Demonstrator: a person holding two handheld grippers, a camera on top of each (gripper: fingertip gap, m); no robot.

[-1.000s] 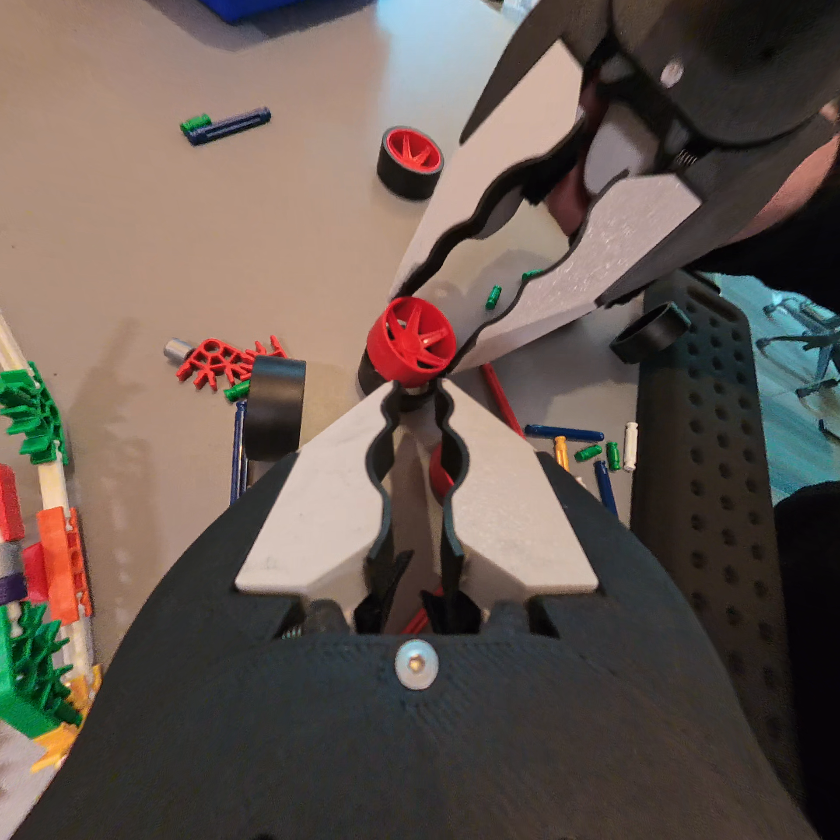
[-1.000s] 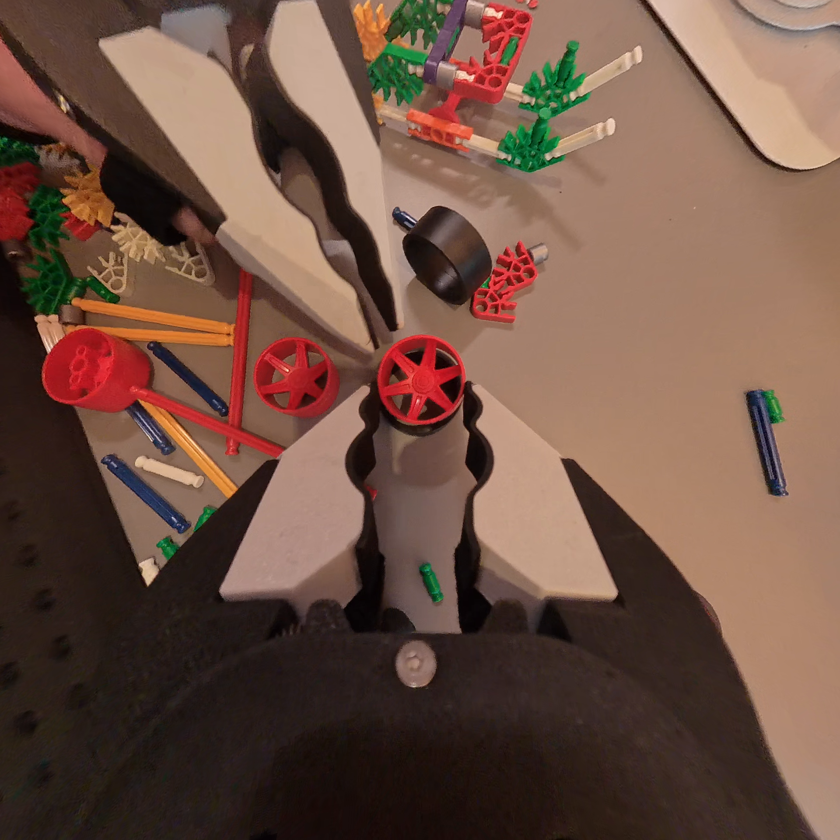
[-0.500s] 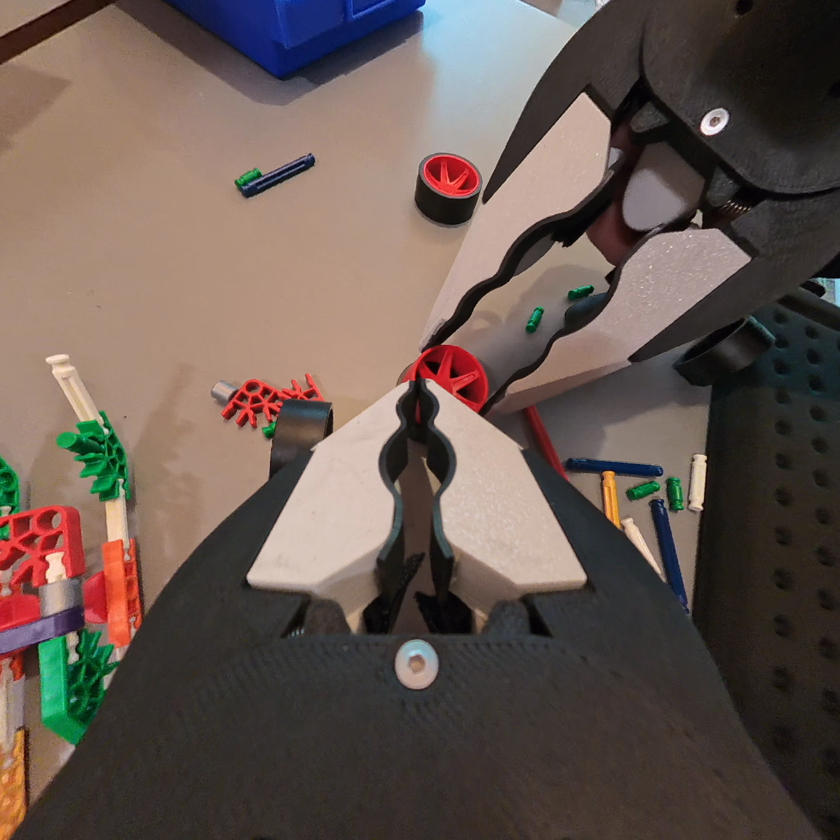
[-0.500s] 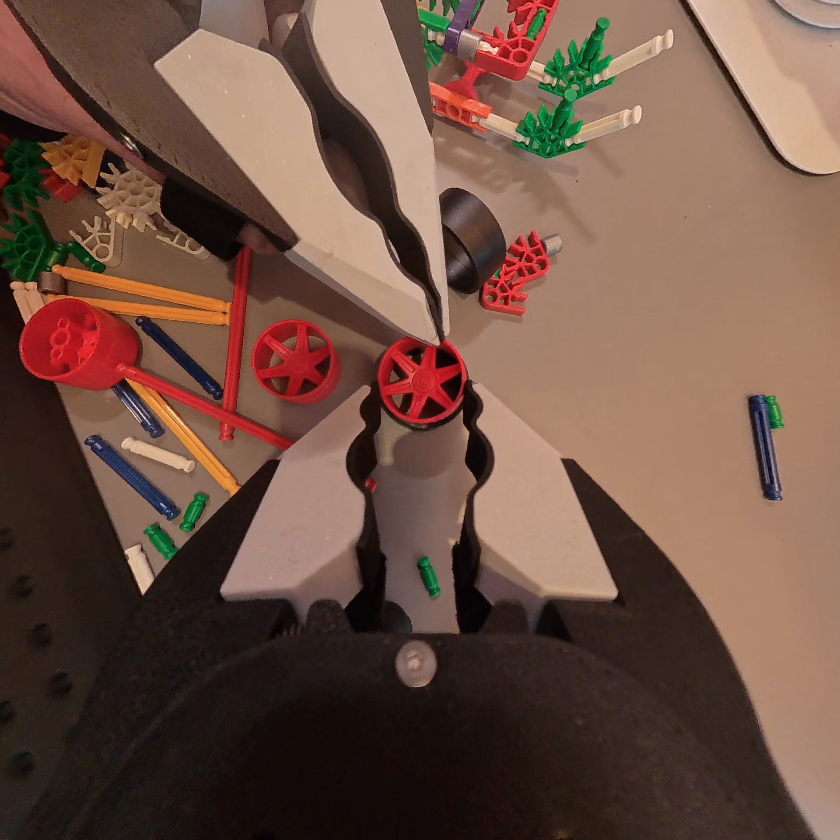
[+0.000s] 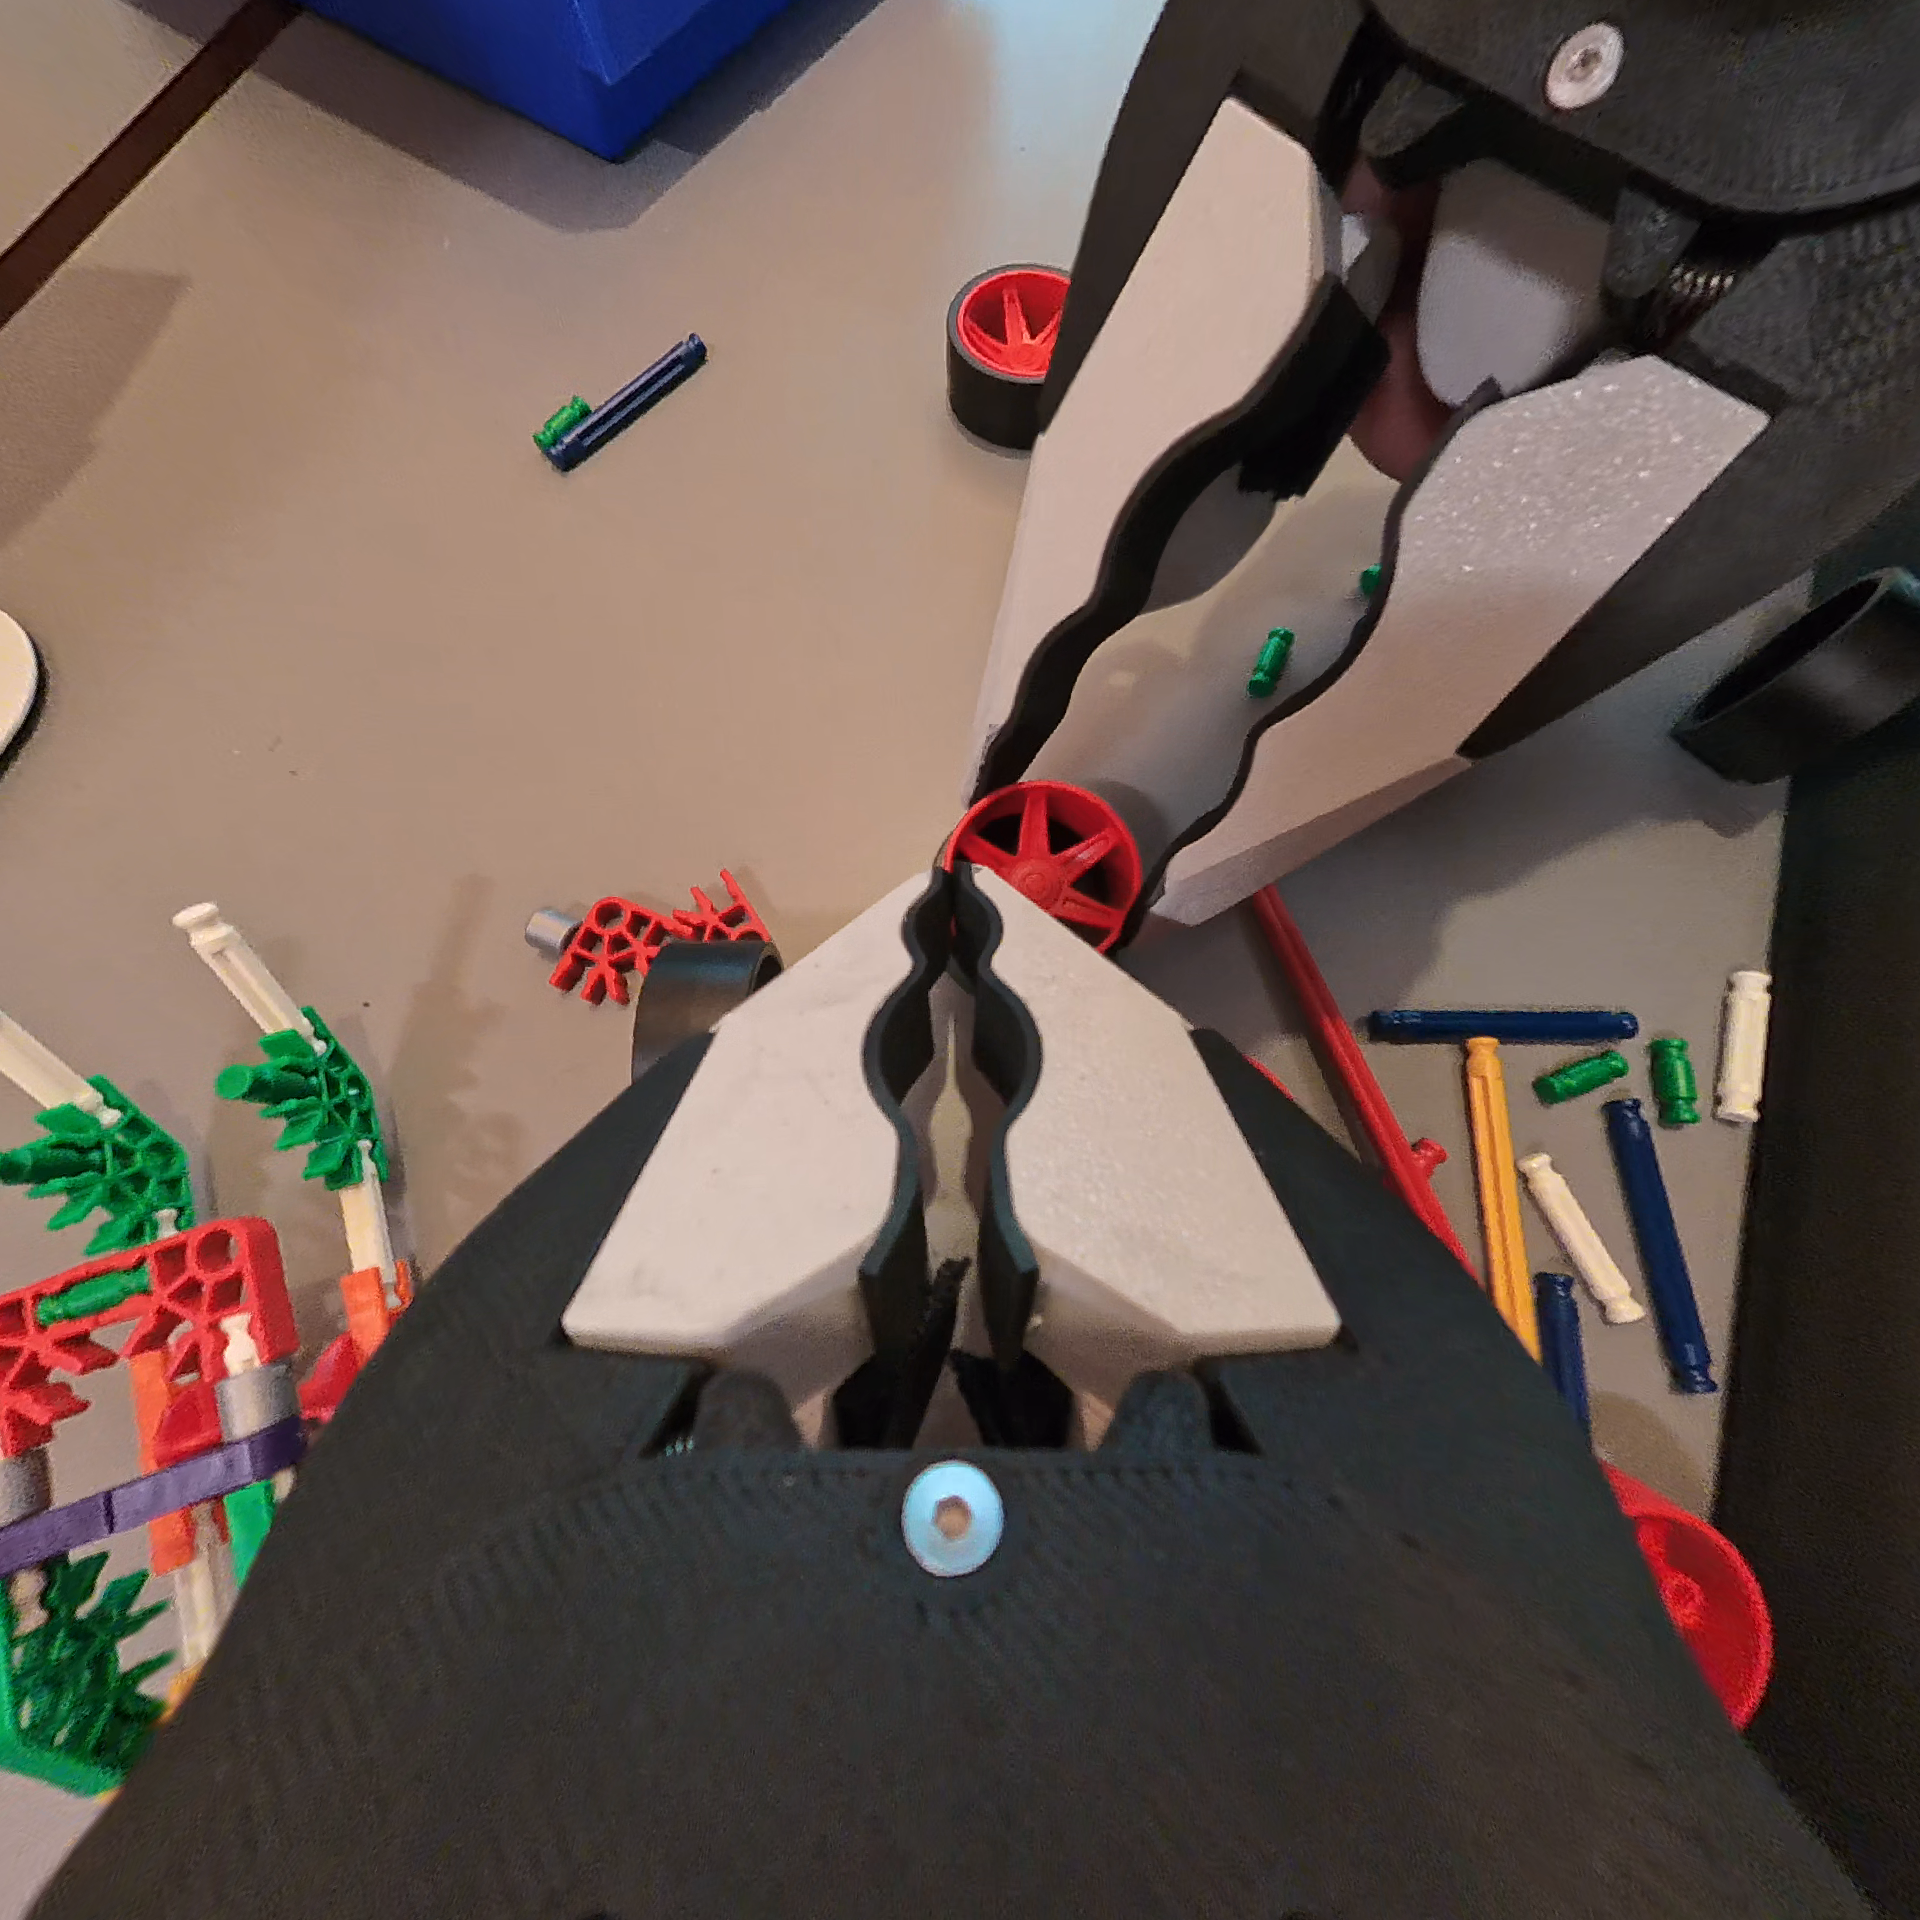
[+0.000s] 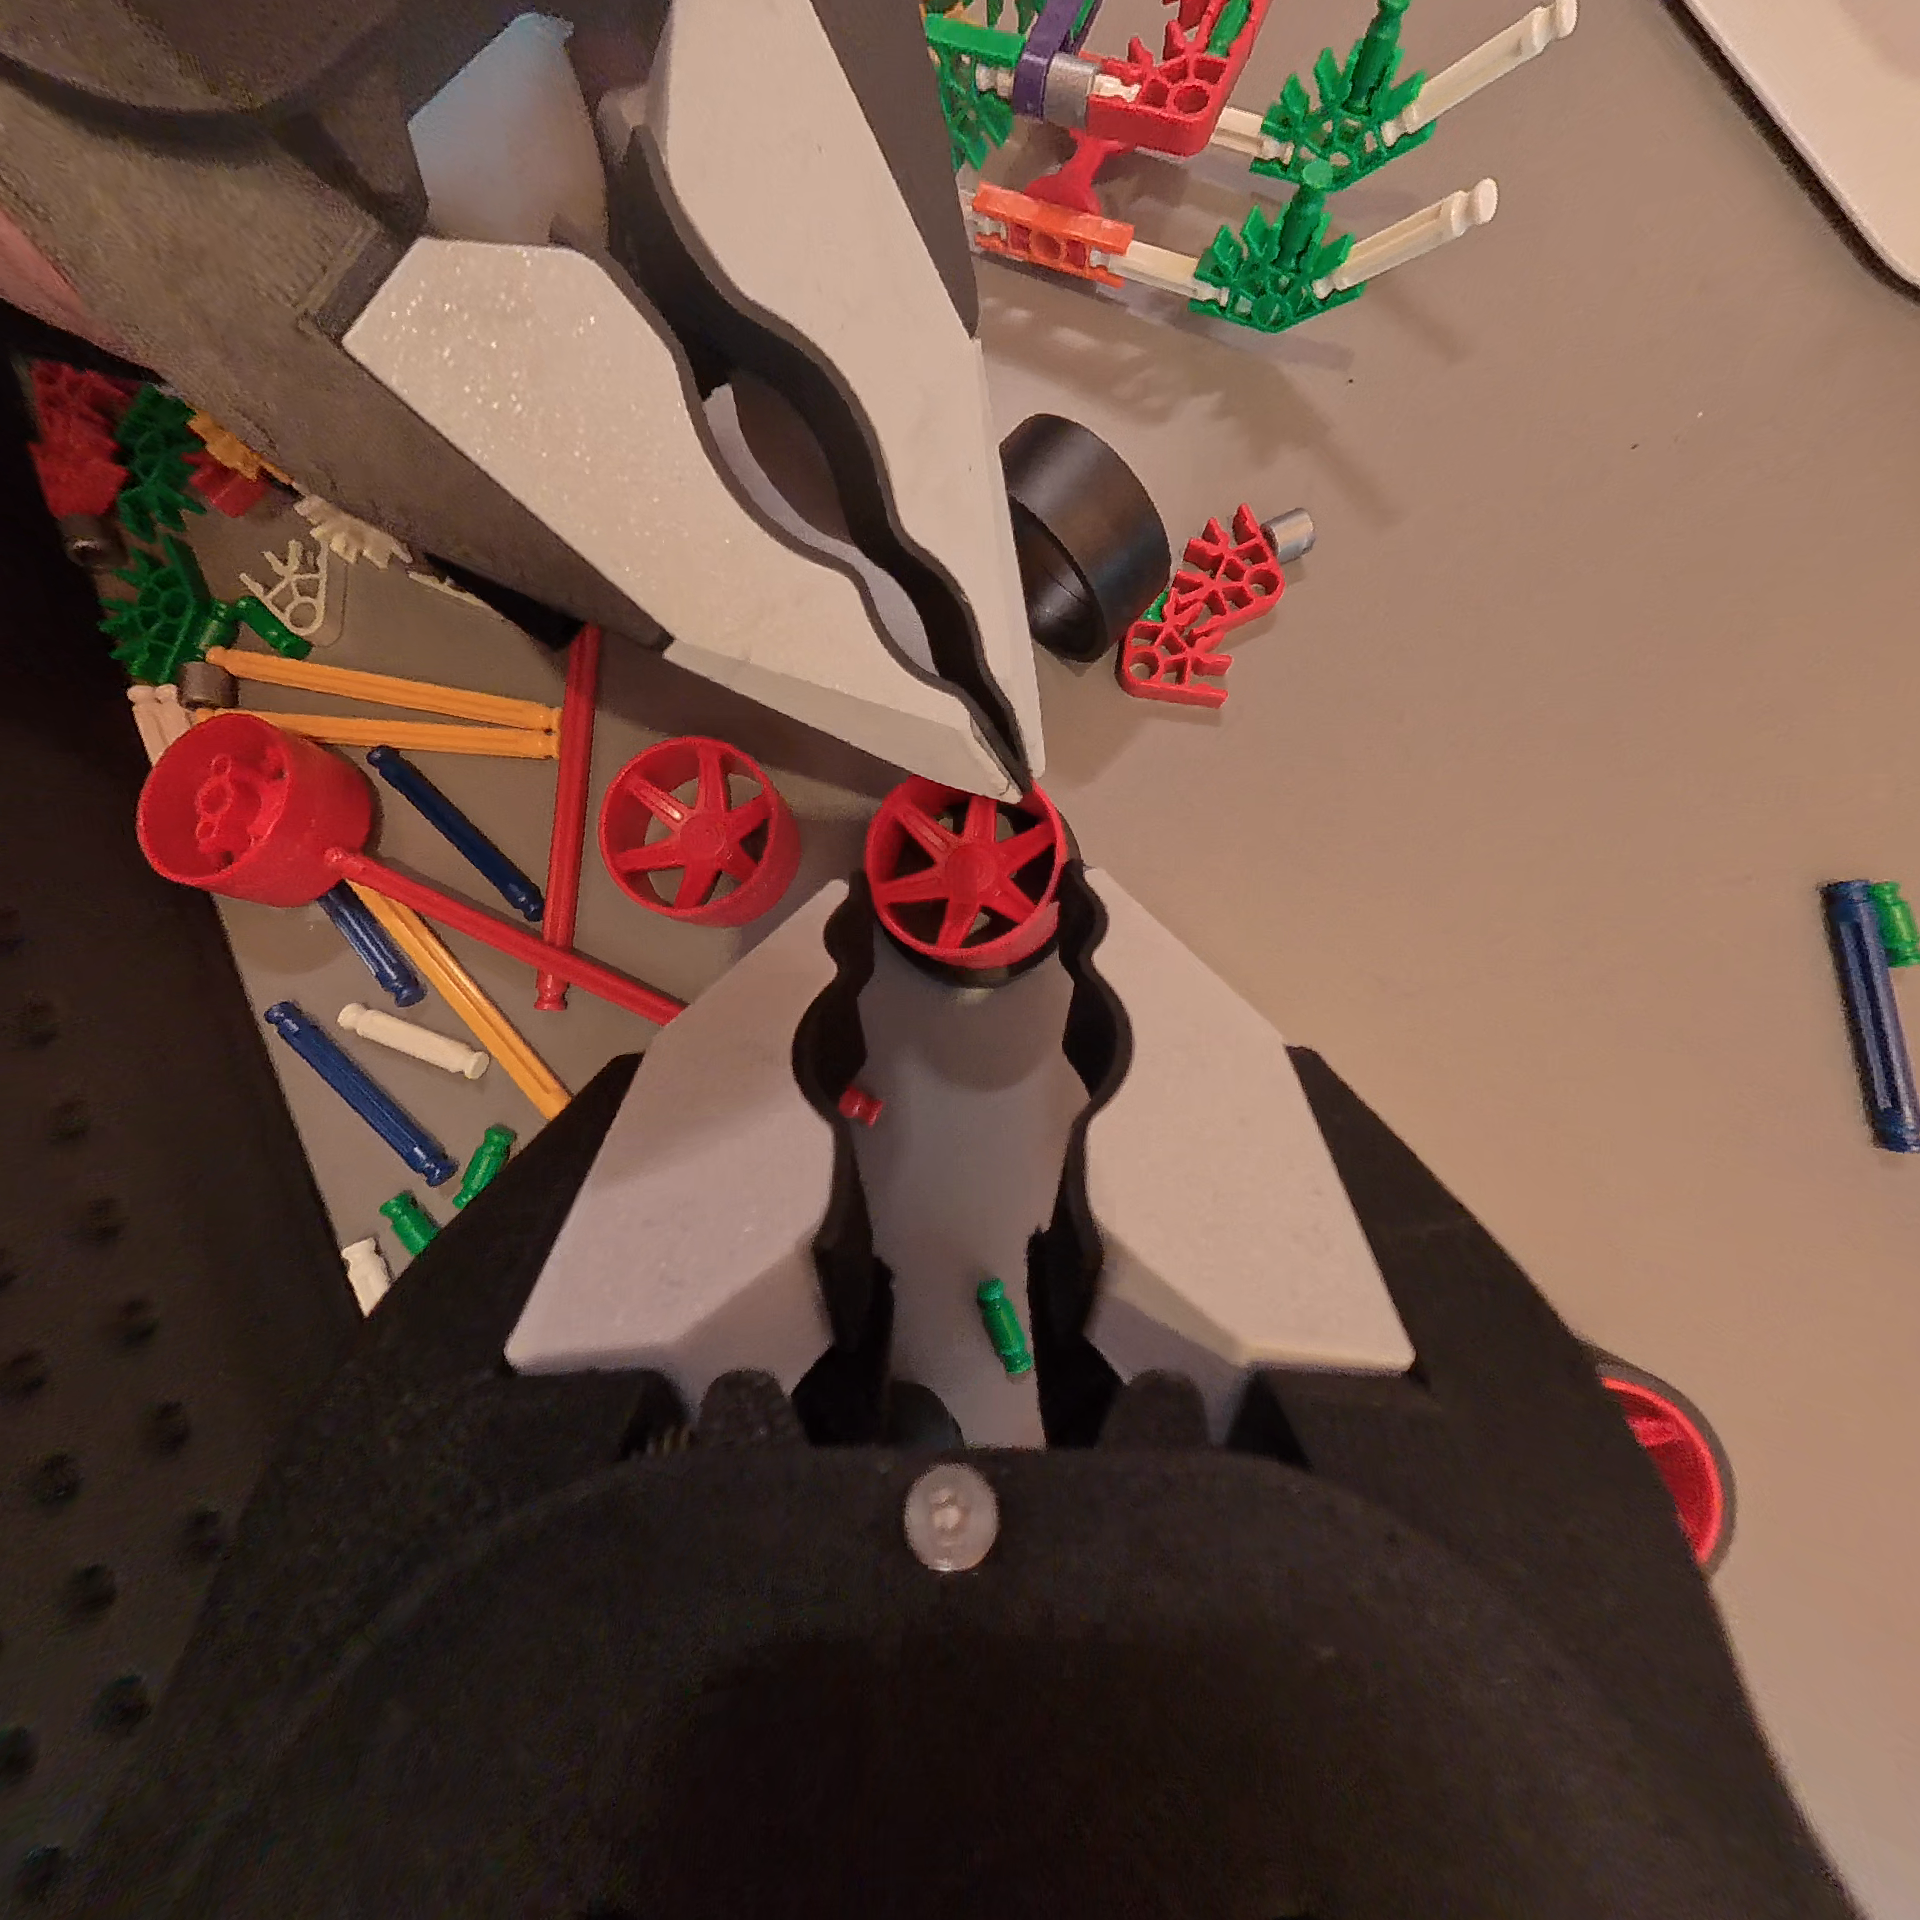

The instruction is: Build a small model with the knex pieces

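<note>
Red spoked wheel point(image 6: 964, 871) with a black tyre part under it sits on the grey table point(image 5: 416, 623), clamped between the tips of the right gripper point(image 6: 966, 883), whose jaws are closed on its sides. In the left view the same wheel point(image 5: 1044, 857) shows between the right gripper point(image 5: 1060, 831) tips, tilted with spokes facing the camera. Left gripper point(image 5: 956, 894) has its jaws closed together, nothing between them, tips touching or just at the wheel's rim; in the right view the left gripper point(image 6: 1013, 774) comes in from upper left, tip at the wheel's top edge. A second bare red wheel point(image 6: 698, 831) lies just left of the held one. A loose black tyre point(image 6: 1086, 535) lies behind, beside a red connector point(image 6: 1205, 613) with a small grey piece. Left of that wheel: a red cup-shaped hub point(image 6: 255, 810) on a red rod, yellow rods point(image 6: 384, 691), blue rods point(image 6: 358, 1091), a white rod point(image 6: 410, 1039), green pins point(image 6: 483, 1164). A green pin point(image 6: 1005, 1325) lies on the table under the right gripper's gap. Far right, a blue rod with green pin point(image 6: 1870, 1013). Top, a built assembly point(image 6: 1195, 135) of red, green, purple, orange and white parts. In the left view, another tyred wheel point(image 5: 1003, 353) stands farther back, and a blue bin point(image 5: 582, 52) at the top edge.
</note>
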